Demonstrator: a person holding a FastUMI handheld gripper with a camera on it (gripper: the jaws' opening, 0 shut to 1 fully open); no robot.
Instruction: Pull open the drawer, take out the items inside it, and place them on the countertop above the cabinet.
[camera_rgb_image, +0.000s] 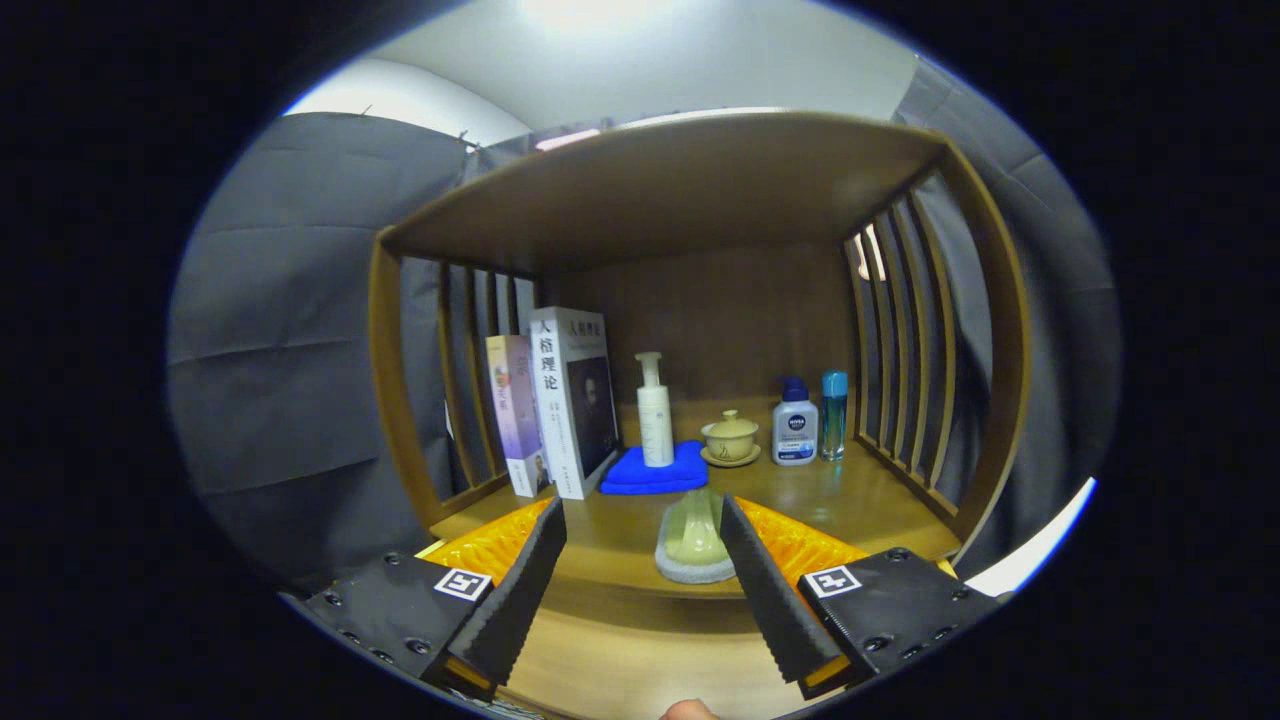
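Observation:
My gripper (640, 510) is open, its fingers spread in front of the wooden cabinet's countertop (850, 500). A pale green scrubbing brush with a grey base (693, 545) lies on the countertop's front edge, between the fingertips and close against the right finger (760, 570); neither finger presses on it. Below the countertop's edge a lighter wooden surface (620, 650) runs between the fingers; I cannot tell whether it is the drawer.
Further back on the countertop stand two books (555, 405), a white pump bottle (655, 415) on a folded blue cloth (655, 470), a lidded tea bowl (730, 438), a white bottle with a blue cap (795, 425) and a slim blue bottle (834, 415). Slatted sides (900, 340) and a wooden shelf top (680, 180) enclose it. A person's fingertip (686, 711) shows below.

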